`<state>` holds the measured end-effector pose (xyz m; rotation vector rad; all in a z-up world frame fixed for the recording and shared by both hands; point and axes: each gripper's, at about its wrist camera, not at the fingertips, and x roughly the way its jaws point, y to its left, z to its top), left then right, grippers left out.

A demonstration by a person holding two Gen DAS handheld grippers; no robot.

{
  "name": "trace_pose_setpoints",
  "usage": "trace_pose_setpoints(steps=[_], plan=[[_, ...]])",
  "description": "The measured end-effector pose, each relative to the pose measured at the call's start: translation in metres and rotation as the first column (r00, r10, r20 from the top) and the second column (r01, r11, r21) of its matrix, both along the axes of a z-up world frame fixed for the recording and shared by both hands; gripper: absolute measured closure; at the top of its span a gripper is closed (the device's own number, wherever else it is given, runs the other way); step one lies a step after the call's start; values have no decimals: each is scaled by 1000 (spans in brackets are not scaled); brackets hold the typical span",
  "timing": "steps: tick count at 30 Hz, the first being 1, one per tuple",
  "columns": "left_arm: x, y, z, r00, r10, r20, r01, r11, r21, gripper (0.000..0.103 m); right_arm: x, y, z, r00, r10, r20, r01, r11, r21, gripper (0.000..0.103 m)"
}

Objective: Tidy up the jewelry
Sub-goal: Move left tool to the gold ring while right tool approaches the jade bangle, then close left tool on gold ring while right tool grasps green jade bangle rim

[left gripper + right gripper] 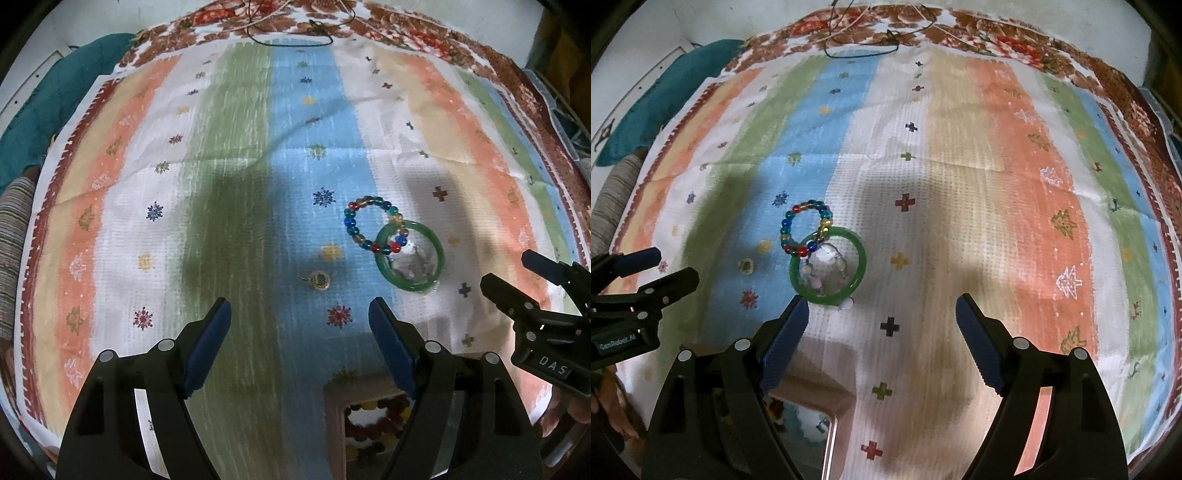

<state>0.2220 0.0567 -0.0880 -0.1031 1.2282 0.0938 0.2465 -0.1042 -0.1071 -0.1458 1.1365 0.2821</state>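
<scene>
A multicoloured bead bracelet (349, 221) (786, 225) lies on the striped cloth and overlaps a green bangle (410, 286) (862, 258). A clear bead bracelet (410, 264) (827, 258) rests inside the bangle. A small gold piece (319, 280) (746, 266) lies to their left. My left gripper (299, 310) (674, 266) hangs open just short of the gold piece, nothing between its fingers. My right gripper (881, 301) (509, 269) is open too, its left finger close beside the bangle's near rim.
A box (332, 395) (846, 402) holding red and yellow beads sits at the near edge, below the grippers. The striped cloth (221, 147) covers the table. A black cord (295, 42) lies at the far edge, and a teal cushion (55, 92) at the far left.
</scene>
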Motion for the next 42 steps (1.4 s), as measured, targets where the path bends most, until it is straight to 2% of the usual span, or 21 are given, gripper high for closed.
trace_pose_setpoints(steps=[6, 13, 31, 34, 42], plan=[[10, 3, -12, 1000, 2, -25, -1, 1000, 13, 27, 10, 3, -11, 1000, -3, -21, 3, 1000, -24, 21], [20, 9, -30, 998, 19, -59, -19, 1000, -6, 27, 21, 9, -24, 999, -9, -34, 7, 998, -60, 21], [38, 2, -43, 996, -16, -83, 16, 1000, 0, 27, 45, 13, -42, 998, -25, -58, 20, 997, -81, 21], [42, 2, -48, 995, -21, -95, 21, 1000, 0, 30, 49, 13, -44, 997, -39, -70, 34, 997, -68, 21], [50, -1, -61, 991, -51, -124, 54, 998, 21, 43, 56, 18, -54, 998, -34, -61, 28, 994, -109, 21]])
